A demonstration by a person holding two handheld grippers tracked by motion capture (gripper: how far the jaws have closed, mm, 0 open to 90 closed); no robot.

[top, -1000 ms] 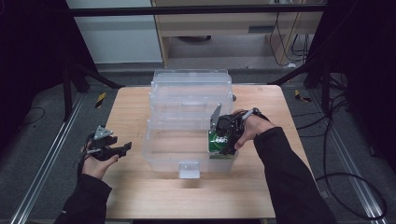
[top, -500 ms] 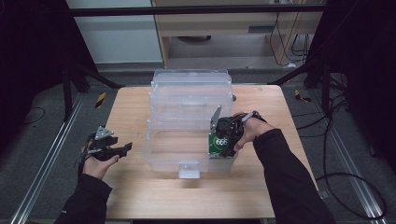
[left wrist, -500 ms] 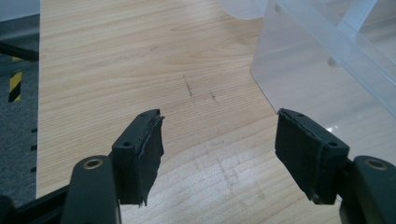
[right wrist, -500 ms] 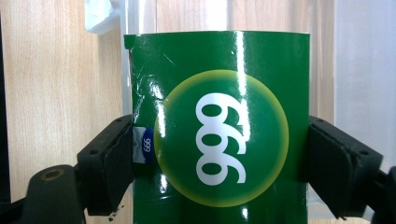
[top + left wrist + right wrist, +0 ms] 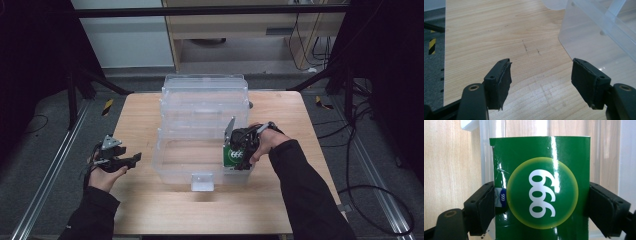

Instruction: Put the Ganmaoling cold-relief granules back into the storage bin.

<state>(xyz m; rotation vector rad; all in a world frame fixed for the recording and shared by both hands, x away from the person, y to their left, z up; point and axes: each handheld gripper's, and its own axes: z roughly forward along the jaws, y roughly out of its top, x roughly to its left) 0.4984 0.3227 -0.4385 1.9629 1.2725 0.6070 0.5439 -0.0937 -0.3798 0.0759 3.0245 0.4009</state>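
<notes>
I have the right gripper (image 5: 239, 159) clamped on a green box (image 5: 540, 187), one jaw pressing each side of it, with the white 999 in its yellow-ringed circle facing my camera. From above, the box sits at the near right corner of the clear plastic bin (image 5: 195, 145), just below the gripper. My left gripper (image 5: 541, 82) hangs with its jaws wide apart and nothing between them, over bare wooden table (image 5: 486, 32), the bin's wall ahead of it to the right.
</notes>
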